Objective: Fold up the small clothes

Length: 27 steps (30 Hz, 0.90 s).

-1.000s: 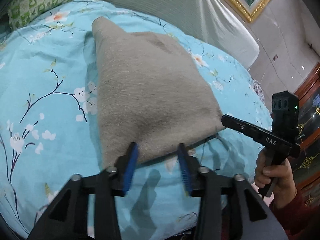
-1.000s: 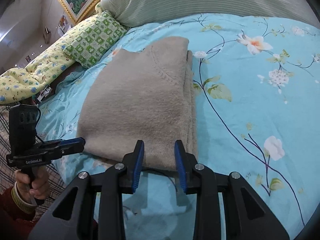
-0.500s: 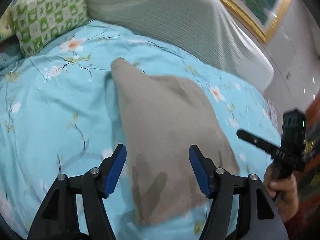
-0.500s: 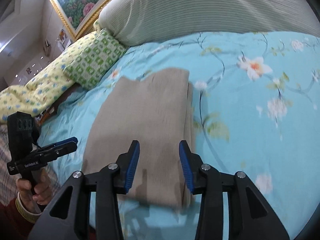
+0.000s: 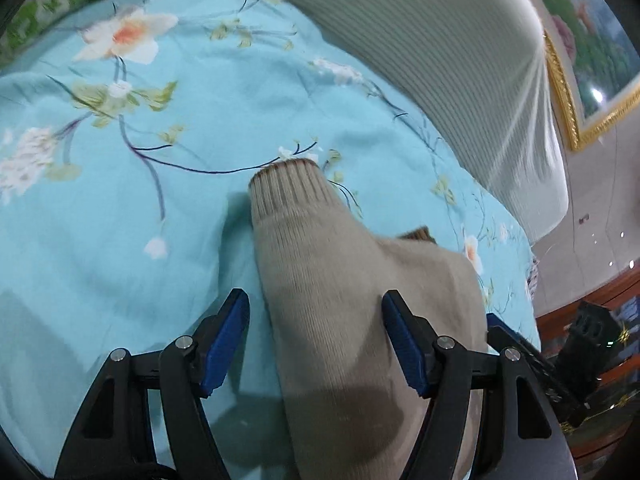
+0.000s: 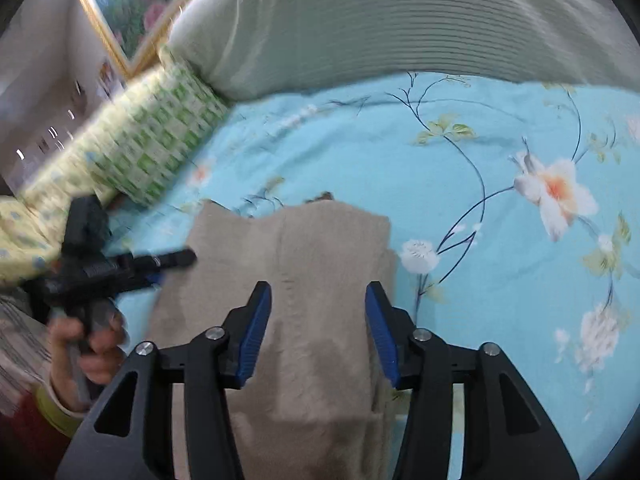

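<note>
A folded beige knit sweater (image 5: 344,312) lies on the blue floral bedspread (image 5: 120,220). Its ribbed cuff (image 5: 288,184) points toward the headboard. My left gripper (image 5: 316,320) is open, its blue pads spread wide over the sweater's sleeve end, holding nothing. In the right wrist view the sweater (image 6: 304,280) lies flat under my right gripper (image 6: 318,320), which is open and empty above its near half. The left gripper also shows in the right wrist view (image 6: 120,268), at the sweater's left edge.
A large striped grey-green pillow (image 6: 400,28) lies across the head of the bed. A green checked pillow (image 6: 160,136) sits at the left. A gold-framed picture (image 5: 576,80) hangs on the wall. Dark wooden furniture (image 5: 592,312) stands beside the bed.
Both grippers have moved forward over the sweater, away from its near edge, and both have opened wider. The sweater lies where it was.
</note>
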### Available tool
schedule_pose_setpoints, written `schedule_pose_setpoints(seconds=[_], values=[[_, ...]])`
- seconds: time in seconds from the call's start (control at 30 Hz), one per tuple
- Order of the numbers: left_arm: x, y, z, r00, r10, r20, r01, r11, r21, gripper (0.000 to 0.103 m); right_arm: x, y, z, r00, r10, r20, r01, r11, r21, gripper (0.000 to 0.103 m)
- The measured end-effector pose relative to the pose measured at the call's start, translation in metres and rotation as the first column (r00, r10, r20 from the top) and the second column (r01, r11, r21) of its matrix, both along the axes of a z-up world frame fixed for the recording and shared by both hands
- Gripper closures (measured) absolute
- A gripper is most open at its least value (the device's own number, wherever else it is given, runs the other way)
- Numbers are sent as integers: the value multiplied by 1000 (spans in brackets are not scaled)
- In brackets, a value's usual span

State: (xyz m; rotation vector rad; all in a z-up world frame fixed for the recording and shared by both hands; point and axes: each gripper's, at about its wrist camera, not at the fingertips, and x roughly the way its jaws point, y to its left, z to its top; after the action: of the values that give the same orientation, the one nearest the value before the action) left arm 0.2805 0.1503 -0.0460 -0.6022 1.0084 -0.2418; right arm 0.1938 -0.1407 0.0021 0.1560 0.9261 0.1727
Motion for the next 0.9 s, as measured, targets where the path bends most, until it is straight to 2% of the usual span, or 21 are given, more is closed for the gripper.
schedule_pose_setpoints(seconds=[0.07, 0.1, 0.13, 0.17, 0.2, 0.23, 0.27, 0.3, 0.37, 0.4, 0.47, 0.5, 0.63, 0.8, 0.9], values=[[12, 0, -8, 1000, -6, -6, 5, 1000, -31, 38, 14, -11, -15, 998, -52, -46, 54, 998, 32, 47], [16, 0, -9, 1000, -11, 2, 11, 999, -34, 47, 22, -18, -24, 994, -60, -86, 67, 994, 87, 47], [19, -2, -9, 1000, -22, 13, 22, 999, -35, 63, 27, -23, -30, 993, -47, -107, 63, 986, 151, 47], [21, -3, -7, 999, -33, 25, 34, 999, -32, 69, 29, -26, -34, 994, -31, -110, 52, 979, 198, 51], [22, -5, -4, 998, -32, 48, 33, 999, -14, 77, 28, -25, -32, 995, -21, -95, 40, 979, 200, 61], [21, -6, 2, 996, -27, 80, 26, 1000, 11, 83, 25, -23, -27, 998, -16, -58, 27, 981, 192, 88], [19, -6, 8, 992, -12, 126, 6, 999, 50, 85, 22, -23, -22, 999, -21, -31, 27, 983, 181, 92], [20, -6, 10, 990, 4, 142, -16, 997, 79, 92, 20, -22, -19, 1000, -25, -15, 27, 984, 175, 92], [25, -5, 4, 991, 40, 128, -60, 986, 156, 93, 19, -20, -23, 1000, -24, -20, 27, 989, 145, 92], [29, -5, -2, 992, 44, 117, -65, 981, 180, 93, 22, -16, -29, 999, -17, -30, 21, 993, 113, 92], [36, -7, -13, 996, 37, 87, -56, 972, 228, 93, 24, -16, -36, 999, -16, -44, 21, 994, 108, 92], [37, -5, -16, 996, 35, 81, -52, 973, 227, 92, 25, -17, -36, 999, -27, -46, 32, 992, 118, 92], [36, -2, -6, 995, 55, 86, -76, 961, 266, 83, 17, -26, -24, 997, -68, -47, 74, 989, 132, 73], [12, 8, 15, 990, 94, 108, -119, 960, 252, 80, -23, -25, 4, 998, -63, 18, 59, 984, 170, 70], [-18, 8, 31, 987, 101, 123, -128, 965, 230, 72, -48, -20, 11, 998, -41, 37, 33, 982, 187, 64]])
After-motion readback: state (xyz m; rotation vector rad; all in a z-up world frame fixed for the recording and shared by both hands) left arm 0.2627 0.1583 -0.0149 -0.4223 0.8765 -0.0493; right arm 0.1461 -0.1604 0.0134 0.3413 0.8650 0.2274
